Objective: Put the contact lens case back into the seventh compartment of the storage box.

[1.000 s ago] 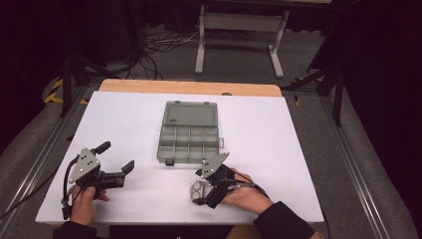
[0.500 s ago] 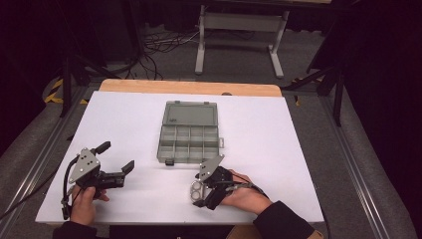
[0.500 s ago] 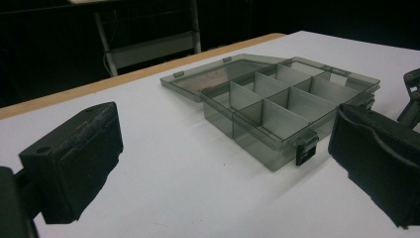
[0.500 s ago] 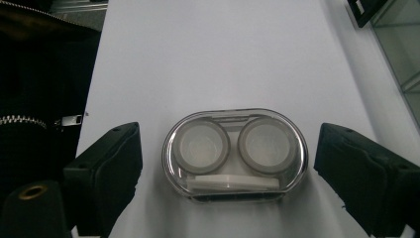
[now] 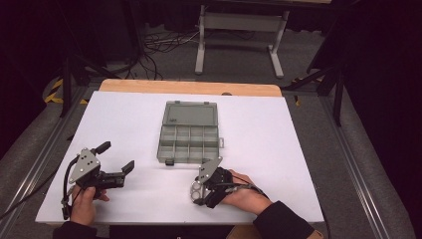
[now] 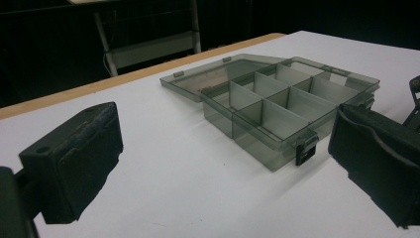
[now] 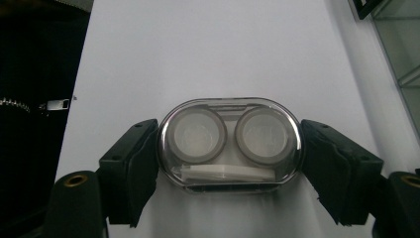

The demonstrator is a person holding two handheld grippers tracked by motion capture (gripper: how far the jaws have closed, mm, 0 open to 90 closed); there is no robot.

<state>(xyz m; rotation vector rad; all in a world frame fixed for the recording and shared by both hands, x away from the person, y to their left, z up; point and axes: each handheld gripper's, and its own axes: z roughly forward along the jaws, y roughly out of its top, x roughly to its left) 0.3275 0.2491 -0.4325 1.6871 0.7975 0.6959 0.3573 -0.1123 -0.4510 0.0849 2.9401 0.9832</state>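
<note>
clear oval case (image 7: 230, 144), long axis spanning the right gripper (image 7: 230, 163) jaws

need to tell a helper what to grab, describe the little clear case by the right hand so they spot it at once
On the white table, look nearer the person than the grey compartment box. There the right tongs clamp a small oval clear case. Two round wells side by side inside set it apart from the square-celled box.

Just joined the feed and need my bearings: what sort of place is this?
Probably a lab or recording bench: a white table walled by black curtains, cables on the floor, and handheld grippers working around a compartment box.
</note>
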